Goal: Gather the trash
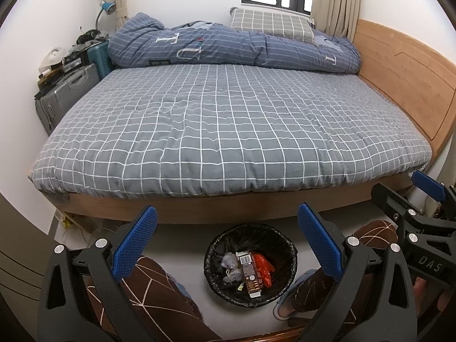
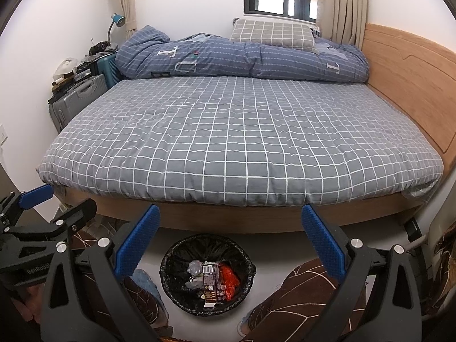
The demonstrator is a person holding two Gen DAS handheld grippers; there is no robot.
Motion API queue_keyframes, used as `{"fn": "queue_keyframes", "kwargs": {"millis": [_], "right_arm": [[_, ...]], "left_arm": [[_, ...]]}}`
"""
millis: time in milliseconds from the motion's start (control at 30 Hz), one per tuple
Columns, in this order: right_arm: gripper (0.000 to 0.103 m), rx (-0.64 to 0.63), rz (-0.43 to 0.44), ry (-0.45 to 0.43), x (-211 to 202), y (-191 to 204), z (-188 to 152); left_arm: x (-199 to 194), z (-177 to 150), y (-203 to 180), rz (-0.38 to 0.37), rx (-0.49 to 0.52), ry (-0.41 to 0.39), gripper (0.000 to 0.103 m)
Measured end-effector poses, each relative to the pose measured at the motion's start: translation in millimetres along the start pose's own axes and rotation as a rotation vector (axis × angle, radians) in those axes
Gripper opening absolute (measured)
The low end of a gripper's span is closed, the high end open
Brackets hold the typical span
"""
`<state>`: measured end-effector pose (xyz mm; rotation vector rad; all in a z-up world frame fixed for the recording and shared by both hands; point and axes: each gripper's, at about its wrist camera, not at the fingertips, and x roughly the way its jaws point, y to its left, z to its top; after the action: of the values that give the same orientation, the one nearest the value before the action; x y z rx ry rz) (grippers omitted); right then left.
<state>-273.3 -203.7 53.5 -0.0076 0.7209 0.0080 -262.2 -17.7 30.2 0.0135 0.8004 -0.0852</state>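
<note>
With both the left gripper [image 1: 228,239] and right gripper [image 2: 230,239] wide open and empty, trash already in the bin [image 2: 171,253] by the bed's [image 2: 228,131] near edge could be missed on the next grab.

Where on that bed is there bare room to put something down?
The grid sheet is bare from its near edge up to the rolled blue quilt, and across to the wooden headboard on the right. The far strip is crowded by the quilt and pillow. The suitcases at the left carry clutter. The bin on the floor already holds trash.
</note>
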Motion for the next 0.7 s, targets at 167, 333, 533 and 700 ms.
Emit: {"fn": "queue_keyframes", "kwargs": {"millis": [167, 333, 533, 700], "right_arm": [[0.095, 0.005, -0.009, -0.004, 0.5, -0.8, -0.1], [0.095, 0.002, -0.006, -0.003, 0.9, -1.2, -0.4], [0.095, 0.005, -0.006, -0.004, 1.0, -3.2, -0.1], [0.095, 0.005, -0.005, -0.004, 1.0, -3.0, -0.2]], "left_arm": [[0.7, 0.1, 0.8, -0.003, 0.001, 0.002, 0.097], [1.2, 0.9, 1.0, -0.002, 0.003, 0.0, 0.097], [1.7, 1.5, 0.1, -0.002, 0.005, 0.004, 0.097], [1.2, 2.0, -1.7, 0.003, 0.008, 0.001, 0.097]]}}
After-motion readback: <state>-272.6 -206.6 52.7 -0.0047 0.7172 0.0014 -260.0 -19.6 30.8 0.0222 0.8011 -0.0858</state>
